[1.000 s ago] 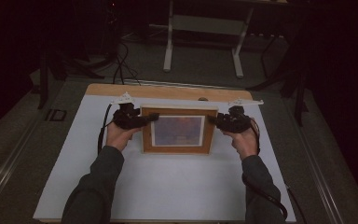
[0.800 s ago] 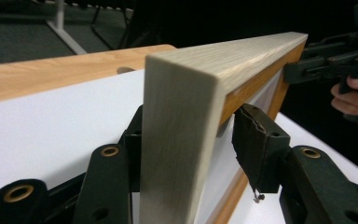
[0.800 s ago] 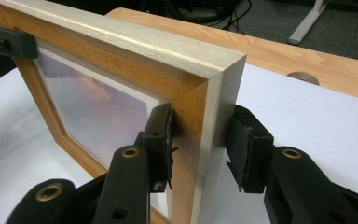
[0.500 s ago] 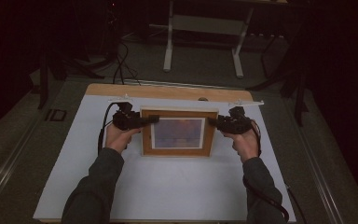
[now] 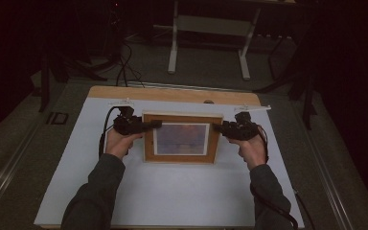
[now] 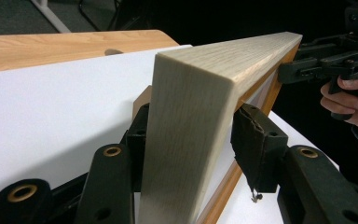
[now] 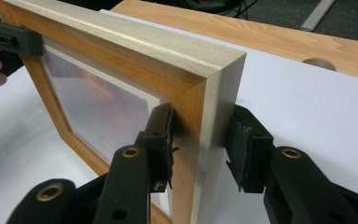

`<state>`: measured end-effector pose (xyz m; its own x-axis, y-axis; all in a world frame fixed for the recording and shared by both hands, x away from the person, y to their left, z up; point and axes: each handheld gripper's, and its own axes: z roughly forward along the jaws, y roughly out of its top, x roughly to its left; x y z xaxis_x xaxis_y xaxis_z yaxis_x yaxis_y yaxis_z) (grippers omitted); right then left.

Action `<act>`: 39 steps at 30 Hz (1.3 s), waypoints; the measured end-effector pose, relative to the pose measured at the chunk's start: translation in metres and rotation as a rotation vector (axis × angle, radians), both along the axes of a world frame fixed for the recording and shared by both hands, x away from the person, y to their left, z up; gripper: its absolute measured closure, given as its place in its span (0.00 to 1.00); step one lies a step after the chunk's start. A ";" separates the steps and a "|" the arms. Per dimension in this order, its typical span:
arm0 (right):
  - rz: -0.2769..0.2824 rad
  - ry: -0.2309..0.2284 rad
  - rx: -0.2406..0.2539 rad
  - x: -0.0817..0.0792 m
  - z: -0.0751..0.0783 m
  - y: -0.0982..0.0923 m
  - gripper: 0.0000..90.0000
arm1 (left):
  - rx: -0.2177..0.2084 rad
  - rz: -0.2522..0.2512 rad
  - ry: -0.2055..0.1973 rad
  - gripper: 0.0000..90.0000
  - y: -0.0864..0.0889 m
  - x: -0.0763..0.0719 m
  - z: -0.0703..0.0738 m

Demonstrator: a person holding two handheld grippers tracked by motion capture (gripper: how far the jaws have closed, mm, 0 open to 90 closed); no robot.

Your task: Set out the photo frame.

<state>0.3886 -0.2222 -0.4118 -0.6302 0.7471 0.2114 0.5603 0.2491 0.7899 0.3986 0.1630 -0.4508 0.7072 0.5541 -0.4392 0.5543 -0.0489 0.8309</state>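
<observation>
White desk [image 5: 172, 191] is as it was a second ago: left tongs [image 5: 155, 124] and right tongs [image 5: 216, 127] still clamp the picture frame [image 5: 182, 139], perhaps only steadying it.

left gripper [image 5: 156, 124]: jaws apart | right gripper [image 5: 216, 127]: jaws apart, level

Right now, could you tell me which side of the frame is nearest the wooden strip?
The top side of the frame, its pale outer edge facing the wooden strip; the other three sides lie farther from it.
</observation>
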 end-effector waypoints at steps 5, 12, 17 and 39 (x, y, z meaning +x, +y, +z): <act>0.010 0.001 -0.009 0.000 0.001 0.001 0.70 | -0.002 0.007 0.002 0.61 0.001 -0.004 0.000; 0.017 -0.006 -0.020 -0.001 0.001 0.002 0.70 | -0.003 0.008 -0.010 0.61 0.000 -0.006 0.000; 0.021 -0.013 -0.023 -0.001 0.001 0.002 0.69 | 0.005 0.014 -0.029 0.60 0.000 -0.008 -0.001; 0.036 -0.037 -0.042 -0.006 0.001 0.002 0.56 | 0.012 0.054 -0.028 0.55 0.016 -0.019 0.000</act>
